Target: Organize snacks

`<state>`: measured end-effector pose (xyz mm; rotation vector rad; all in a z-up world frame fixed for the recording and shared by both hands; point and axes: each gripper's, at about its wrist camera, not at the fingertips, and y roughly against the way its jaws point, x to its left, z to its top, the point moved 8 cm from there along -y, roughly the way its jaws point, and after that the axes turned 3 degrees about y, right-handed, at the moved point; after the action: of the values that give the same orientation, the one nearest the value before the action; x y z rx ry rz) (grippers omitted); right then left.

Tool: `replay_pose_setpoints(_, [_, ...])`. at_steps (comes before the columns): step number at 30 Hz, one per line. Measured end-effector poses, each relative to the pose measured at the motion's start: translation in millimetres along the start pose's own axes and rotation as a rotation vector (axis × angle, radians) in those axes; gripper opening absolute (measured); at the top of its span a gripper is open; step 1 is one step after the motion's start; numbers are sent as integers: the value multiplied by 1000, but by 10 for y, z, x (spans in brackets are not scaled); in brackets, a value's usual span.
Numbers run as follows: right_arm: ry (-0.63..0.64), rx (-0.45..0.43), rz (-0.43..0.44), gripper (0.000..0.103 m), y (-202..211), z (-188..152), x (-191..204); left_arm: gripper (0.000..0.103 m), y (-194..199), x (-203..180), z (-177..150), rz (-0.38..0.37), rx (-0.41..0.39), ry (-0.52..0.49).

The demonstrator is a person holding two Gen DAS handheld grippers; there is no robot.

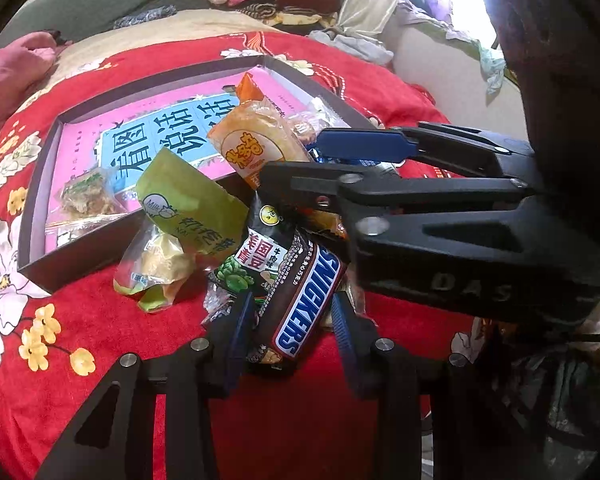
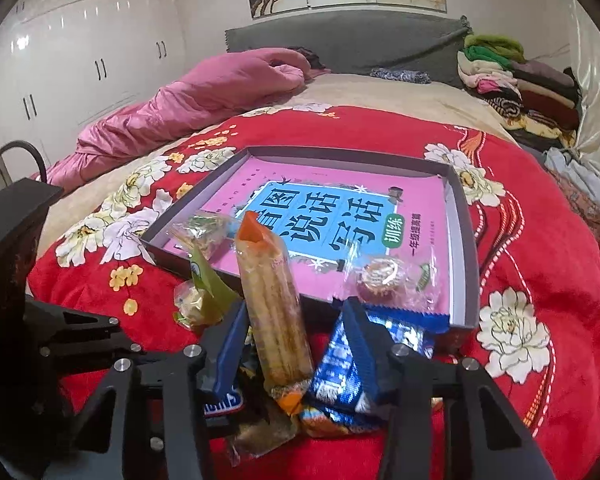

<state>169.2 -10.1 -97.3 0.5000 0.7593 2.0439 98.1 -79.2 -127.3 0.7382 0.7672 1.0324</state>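
Two handheld grippers angle down over a snack pile on a red floral blanket, just before a shallow tray. The left gripper is clamped on a Snickers bar. The right gripper reaches in from the right, jaws slightly apart around a biscuit pack that leans over the tray's near edge; whether the pads press it is unclear.

Left gripper: matte black linkage arms with triangular cut-outs, round silver screw heads at the pivots, ribbed blue pads lining the jaws. Right gripper: same black frame, silver screws and blue pads; its body carries raised lettering "DAS" in the left wrist view.
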Motion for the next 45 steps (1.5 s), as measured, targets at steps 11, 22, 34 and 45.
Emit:
replay_pose_setpoints(11, [-3, 13, 63, 26, -144, 21, 62, 41, -96, -8, 55, -2, 19, 15])
replay_pose_setpoints(22, [-107, -81, 108, 24, 160, 160, -130, 33, -119, 3, 93, 10, 10, 27])
replay_pose_setpoints(34, [-115, -118, 124, 23, 284, 191, -144, 32, 144, 134, 123, -2, -47, 80])
replay_pose_setpoints(45, [-161, -172, 116, 23, 426, 261, -296, 32, 578, 340, 360, 19, -164, 140])
